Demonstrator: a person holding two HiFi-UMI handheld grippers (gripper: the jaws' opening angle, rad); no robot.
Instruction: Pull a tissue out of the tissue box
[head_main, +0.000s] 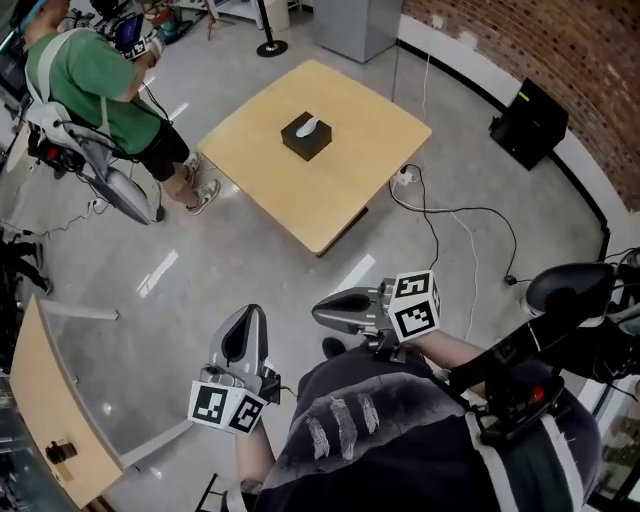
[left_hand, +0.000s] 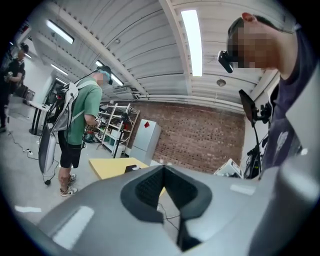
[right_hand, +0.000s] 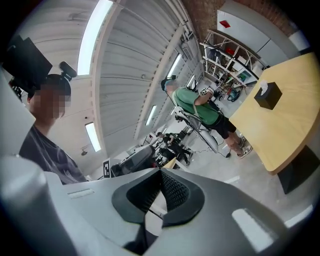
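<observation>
Well away from the worktop (head_main: 345, 190), the left hand-held gripper (head_main: 250, 320) and the right hand-held gripper (head_main: 322, 312) are both closed and empty. It seems better to step close first, then open one above the tissue box (head_main: 300, 142).

Person in green shirt (head_main: 90, 75) stands on grey floor (head_main: 250, 260), upper left, near light wood table (head_main: 350, 170), not touching it. White power strip (head_main: 405, 177) and cables (head_main: 460, 210) on floor by table's right edge. Black case (head_main: 528, 122) against brick wall (head_main: 500, 35). Grey cabinet (head_main: 358, 25) at top. Second wood tabletop (head_main: 45, 400) lower left.
</observation>
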